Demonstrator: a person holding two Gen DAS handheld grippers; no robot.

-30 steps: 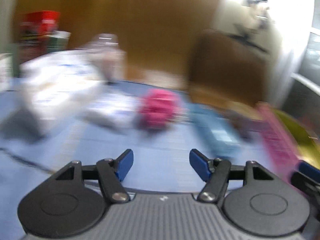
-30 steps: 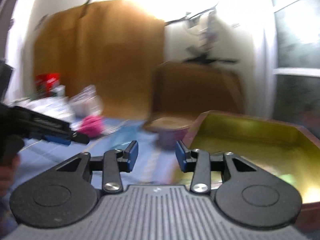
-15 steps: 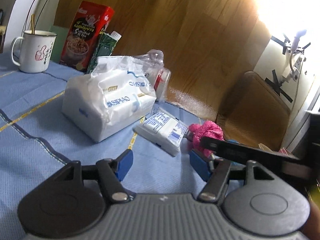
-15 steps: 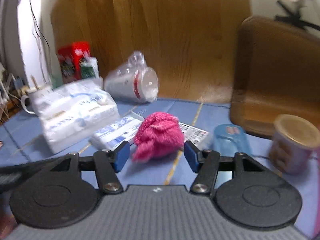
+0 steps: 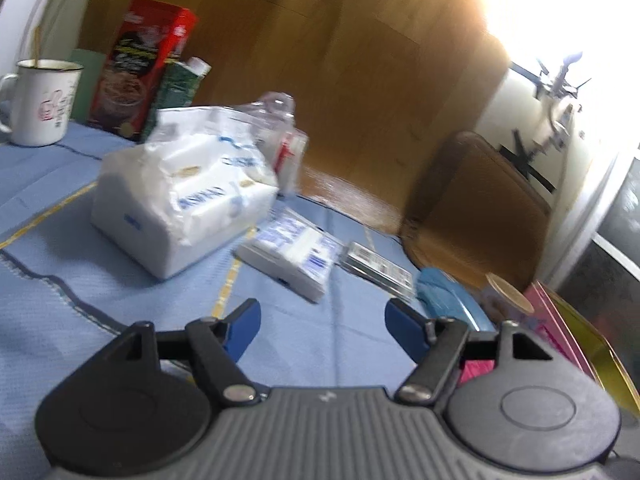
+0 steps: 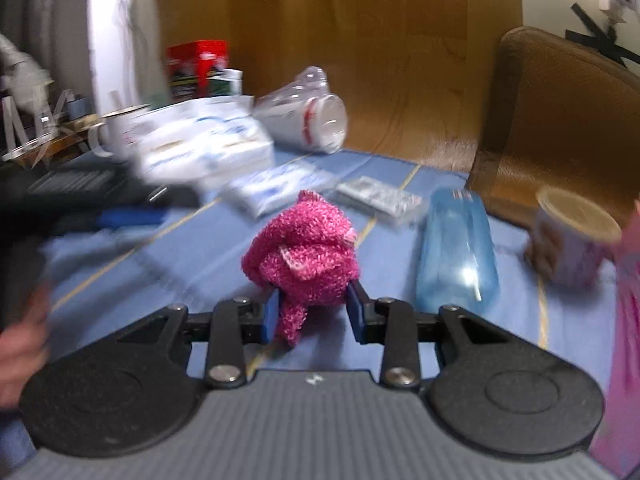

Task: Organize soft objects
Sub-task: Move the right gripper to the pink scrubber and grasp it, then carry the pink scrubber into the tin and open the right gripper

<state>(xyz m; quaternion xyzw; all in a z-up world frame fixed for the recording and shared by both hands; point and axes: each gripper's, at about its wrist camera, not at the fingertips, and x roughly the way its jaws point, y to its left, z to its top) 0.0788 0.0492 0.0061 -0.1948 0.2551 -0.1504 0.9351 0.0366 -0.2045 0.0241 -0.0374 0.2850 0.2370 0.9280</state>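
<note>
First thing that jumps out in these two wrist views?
The fuzzy pink bundle dead centre of the right wrist view, sitting between the blue pads of the right gripper as its jaws close on it. Next, the big white tissue pack on the blue tablecloth, ahead and left of the left gripper, whose jaws are opening on nothing. A clear blue bottle lies just right of the bundle.

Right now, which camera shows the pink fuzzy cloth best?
The right wrist view: the pink fuzzy cloth sits centred between the right gripper and its closing jaws. The left wrist view catches only a pink sliver behind its own linkage.
</note>
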